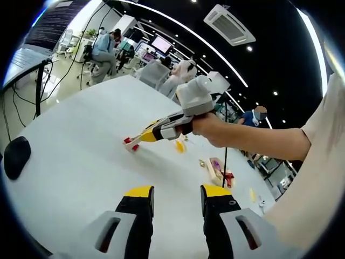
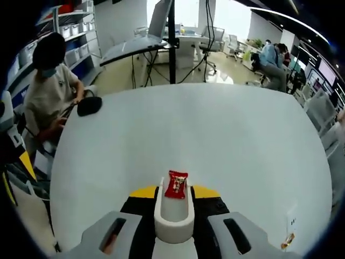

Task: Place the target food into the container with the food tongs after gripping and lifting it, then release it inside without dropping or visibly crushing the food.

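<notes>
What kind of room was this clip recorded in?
Most likely an open-plan office or lab. A large white table fills the foreground; behind it are desks with monitors, seated people on office chairs, storage shelves, and a ceiling air-conditioning unit.

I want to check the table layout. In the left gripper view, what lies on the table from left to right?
Black object → red snack at the right gripper's tips → yellow piece → wooden tray → small yellow piece.
</notes>
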A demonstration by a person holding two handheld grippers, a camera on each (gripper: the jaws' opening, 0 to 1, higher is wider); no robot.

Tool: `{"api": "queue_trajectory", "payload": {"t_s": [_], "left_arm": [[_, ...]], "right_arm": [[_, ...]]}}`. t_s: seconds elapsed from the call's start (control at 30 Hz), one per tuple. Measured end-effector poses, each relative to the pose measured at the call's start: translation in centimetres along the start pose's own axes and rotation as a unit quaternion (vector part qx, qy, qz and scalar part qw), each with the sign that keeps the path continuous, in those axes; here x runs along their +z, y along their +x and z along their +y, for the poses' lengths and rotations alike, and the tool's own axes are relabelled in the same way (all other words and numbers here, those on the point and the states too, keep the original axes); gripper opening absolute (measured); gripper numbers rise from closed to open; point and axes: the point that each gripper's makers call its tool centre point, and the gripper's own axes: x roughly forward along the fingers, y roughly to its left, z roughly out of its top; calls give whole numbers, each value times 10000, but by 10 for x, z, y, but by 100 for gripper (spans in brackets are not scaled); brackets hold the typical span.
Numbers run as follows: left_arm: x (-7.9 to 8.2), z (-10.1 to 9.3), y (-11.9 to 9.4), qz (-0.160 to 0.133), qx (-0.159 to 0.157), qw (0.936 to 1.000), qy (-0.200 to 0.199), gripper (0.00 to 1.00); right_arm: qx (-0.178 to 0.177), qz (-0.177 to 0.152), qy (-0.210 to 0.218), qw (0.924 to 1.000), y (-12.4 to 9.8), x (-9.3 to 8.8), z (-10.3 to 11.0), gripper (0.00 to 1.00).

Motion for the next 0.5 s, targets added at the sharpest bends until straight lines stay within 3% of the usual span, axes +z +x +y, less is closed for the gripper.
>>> {"api": "queue_trajectory", "payload": {"t_s": [0.5], "left_arm": [[-3,2,-1,9,27,10000,-43,33]], "right_arm": [[35,-3,55,10000,8,-5,2,24]]}}
